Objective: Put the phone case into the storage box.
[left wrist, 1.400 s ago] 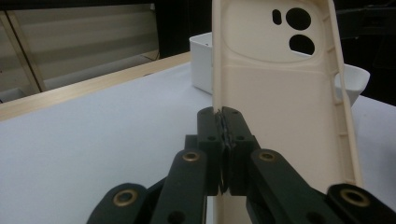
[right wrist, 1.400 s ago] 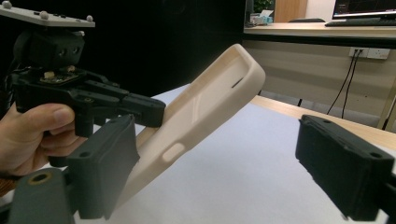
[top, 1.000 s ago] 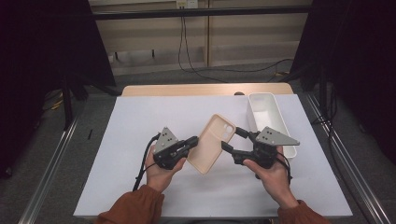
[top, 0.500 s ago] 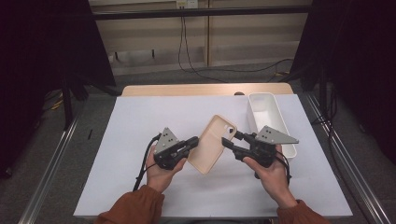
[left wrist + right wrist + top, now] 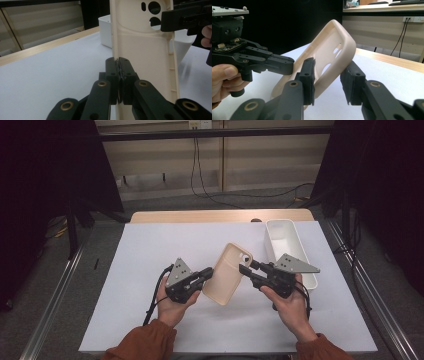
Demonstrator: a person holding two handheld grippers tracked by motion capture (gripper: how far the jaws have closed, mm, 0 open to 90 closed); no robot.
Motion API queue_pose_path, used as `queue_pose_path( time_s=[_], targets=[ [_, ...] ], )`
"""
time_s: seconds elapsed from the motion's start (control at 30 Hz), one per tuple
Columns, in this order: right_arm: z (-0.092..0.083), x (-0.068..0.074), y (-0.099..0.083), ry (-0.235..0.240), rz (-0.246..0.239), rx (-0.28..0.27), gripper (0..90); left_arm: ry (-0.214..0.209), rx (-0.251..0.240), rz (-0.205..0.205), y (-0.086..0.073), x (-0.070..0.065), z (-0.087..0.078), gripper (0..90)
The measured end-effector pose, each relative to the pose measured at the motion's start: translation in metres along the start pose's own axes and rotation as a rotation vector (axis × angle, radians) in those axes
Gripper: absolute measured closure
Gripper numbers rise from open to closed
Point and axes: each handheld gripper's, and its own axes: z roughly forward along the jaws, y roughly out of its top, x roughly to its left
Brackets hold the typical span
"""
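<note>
The tabletop (image 5: 150,320), covered with a white sheet, carries a white bin (image 5: 287,240) at its far right, well clear of the work. Above the sheet near the middle, a cream phone case (image 5: 227,280) hangs tilted between two hand-held tools, its camera cutouts toward the far end. The left gripper (image 5: 119,72) has its jaws clenched on the thin side wall of the case, pinching only that narrow edge. The right gripper (image 5: 327,82) straddles the opposite rim near the cutout end; its jaws have just been closing with the case between them, and in the right gripper view one pad lies against the case while the other stands off with a clear gap, so it does not yet grip. The main risk, as I judge it, is the soft case flexing or twisting: it hangs from a single edge pinch, and a push from one right pad alone could lever it out of the left jaws and drop it onto the sheet. If the right jaws close off-centre over the curved rim, they may slide off rather than bite. Pulling the hands apart too soon could stretch the wall or tear it at the cutouts.
</note>
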Motion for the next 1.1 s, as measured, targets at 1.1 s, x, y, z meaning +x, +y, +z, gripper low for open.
queue_pose_path(
  time_s=[1.1],
  targets=[
    [0.002,0.010,0.004,0.050,-0.050,-0.024,80.6,-0.072,0.050,-0.047,-0.011,0.005,0.013,76.8]
  ],
)
